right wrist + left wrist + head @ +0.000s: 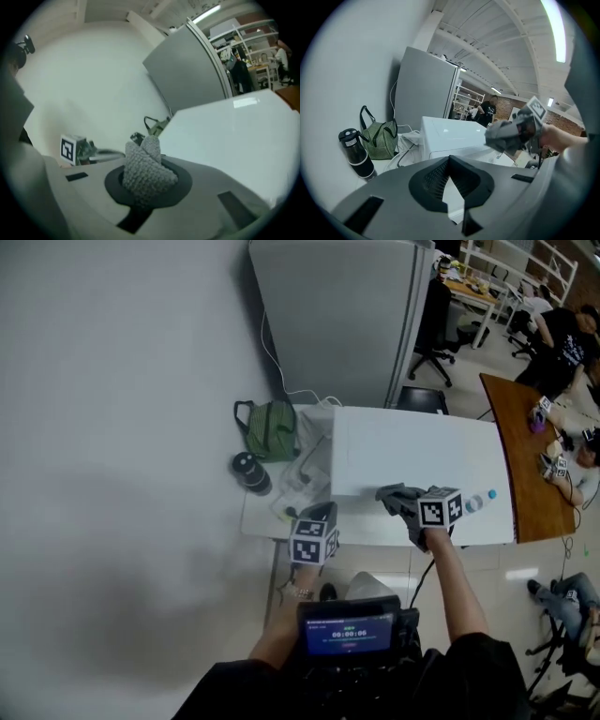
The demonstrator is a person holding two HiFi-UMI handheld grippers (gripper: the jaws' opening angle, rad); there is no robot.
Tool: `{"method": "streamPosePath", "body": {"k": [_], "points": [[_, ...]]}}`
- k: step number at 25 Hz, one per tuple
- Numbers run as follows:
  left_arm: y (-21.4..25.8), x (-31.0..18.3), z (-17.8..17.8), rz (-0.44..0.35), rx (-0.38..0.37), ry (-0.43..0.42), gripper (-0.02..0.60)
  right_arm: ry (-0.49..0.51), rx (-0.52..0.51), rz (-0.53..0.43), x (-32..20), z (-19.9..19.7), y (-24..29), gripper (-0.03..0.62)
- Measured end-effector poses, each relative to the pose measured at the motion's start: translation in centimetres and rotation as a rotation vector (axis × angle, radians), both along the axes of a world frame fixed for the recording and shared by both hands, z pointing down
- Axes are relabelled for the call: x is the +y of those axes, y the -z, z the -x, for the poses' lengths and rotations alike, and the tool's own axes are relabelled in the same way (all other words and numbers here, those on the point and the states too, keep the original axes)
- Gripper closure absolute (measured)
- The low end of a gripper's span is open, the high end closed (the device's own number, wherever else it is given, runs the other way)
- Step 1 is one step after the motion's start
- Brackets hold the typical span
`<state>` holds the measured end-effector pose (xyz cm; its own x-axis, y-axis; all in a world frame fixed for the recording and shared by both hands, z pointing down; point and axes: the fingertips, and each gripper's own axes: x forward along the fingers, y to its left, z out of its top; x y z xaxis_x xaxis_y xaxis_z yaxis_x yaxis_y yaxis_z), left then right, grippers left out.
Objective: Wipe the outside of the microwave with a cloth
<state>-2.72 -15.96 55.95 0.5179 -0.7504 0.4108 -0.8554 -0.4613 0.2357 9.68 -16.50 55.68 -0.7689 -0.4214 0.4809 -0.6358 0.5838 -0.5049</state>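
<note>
In the middle of your frame, the white tabletop [366,526] carries the white microwave [412,451], with a green bag [270,430], black bottle [251,472] and loose cables [305,474] at its left.

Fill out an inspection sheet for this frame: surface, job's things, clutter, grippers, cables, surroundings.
Surface: white table against the wall, crowded at its left end.
Job's things: white microwave stands on the table; grey knitted cloth is held near its front edge, contact not clear.
Clutter: green bag and black bottle sit left of the microwave.
Grippers: right gripper shut on the cloth; left gripper open, nothing between its jaws.
Cables: white cable runs down the wall towards the bag.
Surroundings: grey cabinet behind the table; people at a wooden desk to the right.
</note>
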Motion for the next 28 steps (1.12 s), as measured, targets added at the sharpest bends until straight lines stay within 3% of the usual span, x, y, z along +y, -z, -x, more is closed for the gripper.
{"method": "streamPosePath", "body": {"k": [4,8,11,14,17,20,22,25,28], "points": [[-0.3,-1.2,1.2,0.0,0.007,0.034,0.581,-0.073,0.064,-0.11,-9.8,0.6,3.7,0.578],[0.4,-3.5,4.4,-0.023,-0.019,0.123,0.581,0.004,0.09,-0.019,-18.5,4.8,2.1,0.577],[0.9,-5.2,6.5,-0.022,-0.028,0.196,0.581,0.073,0.17,0.066,-23.1,7.9,-1.5,0.577],[1.1,-6.2,8.0,-0.014,-0.037,0.248,0.581,0.126,0.282,0.14,-25.1,9.5,-5.4,0.577],[0.8,-7.0,8.5,-0.004,-0.046,0.268,0.581,0.14,0.351,0.147,-25.8,8.7,-7.3,0.577],[0.3,-8.1,7.9,0.007,-0.039,0.254,0.581,0.125,0.341,0.131,-26.3,6.6,-7.1,0.577],[0.1,-8.8,6.9,0.007,-0.03,0.23,0.581,0.098,0.388,0.116,-26.6,3.3,-7.3,0.577],[-0.3,-9.8,4.7,0.008,-0.018,0.179,0.581,0.02,0.377,0.136,-26.8,-3.4,-7.3,0.577],[-0.6,-10.6,2.9,0.01,-0.015,0.136,0.581,-0.118,0.361,0.161,-26.8,-11.8,-7.2,0.577]]}}
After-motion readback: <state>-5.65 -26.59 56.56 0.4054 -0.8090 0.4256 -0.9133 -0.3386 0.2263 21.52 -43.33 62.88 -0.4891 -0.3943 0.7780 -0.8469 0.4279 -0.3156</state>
